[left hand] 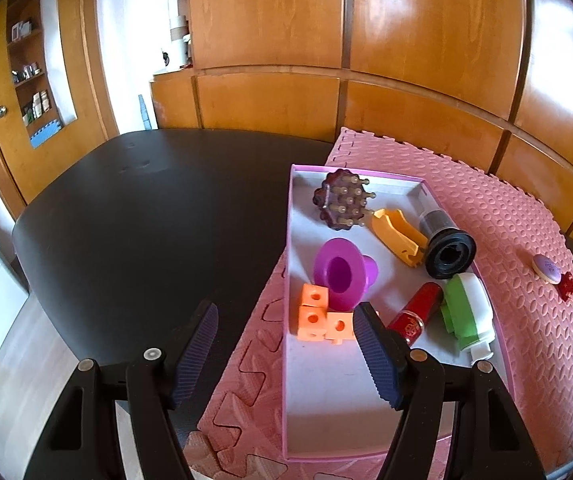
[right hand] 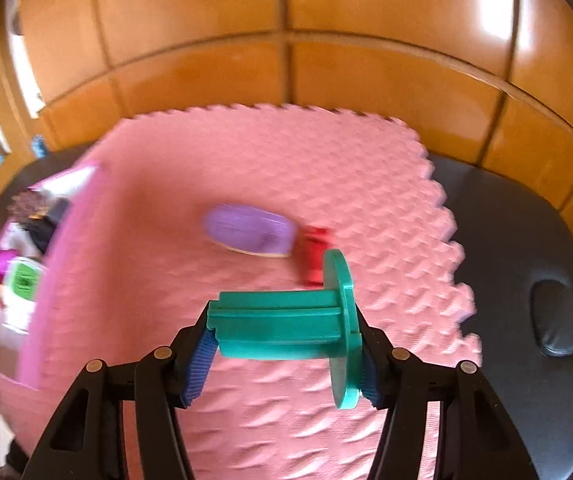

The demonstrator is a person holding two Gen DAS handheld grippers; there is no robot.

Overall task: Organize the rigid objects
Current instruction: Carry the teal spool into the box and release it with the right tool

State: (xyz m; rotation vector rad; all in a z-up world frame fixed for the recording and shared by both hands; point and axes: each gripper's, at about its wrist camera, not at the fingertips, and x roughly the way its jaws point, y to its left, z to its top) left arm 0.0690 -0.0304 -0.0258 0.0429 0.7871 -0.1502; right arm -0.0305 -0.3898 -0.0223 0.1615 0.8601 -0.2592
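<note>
Left gripper [left hand: 286,344] hangs with its jaws apart and nothing between them, its left ribbed blue pad [left hand: 196,354] over the black desk [left hand: 126,220] and the other over the near part of the shallow pink-rimmed cardboard tray [left hand: 288,400]. That tray rests on a pink interlocking foam mat [left hand: 526,240] covering the right part of the desk. Inside the tray, from left to right, lie a cluster of orange plastic cubes with holes [left hand: 318,316], a purple plastic flanged funnel piece [left hand: 342,270], a dark brown round piece studded with pale pegs [left hand: 344,198] at the far end, a red cylindrical tube with a gold emblem [left hand: 416,312], a yellow-orange plastic channel piece [left hand: 396,232], a black ribbed cylinder with a grey mesh body [left hand: 448,250], and a green and white plastic block [left hand: 466,308] against the right wall. Further right, on the bare mat, sit a lilac oval disc with a pale underside [right hand: 250,236] and, just beside it, a small red plastic piece [right hand: 314,256].

Right gripper [right hand: 286,360] is closed on a teal plastic spool with a ribbed shaft and a round flange [right hand: 282,328]; the shaft lies crosswise between the jaws, flange against the right pad, held above the mat and clear of it. The right wrist view is blurred, so the tray at its left edge shows little detail.
</note>
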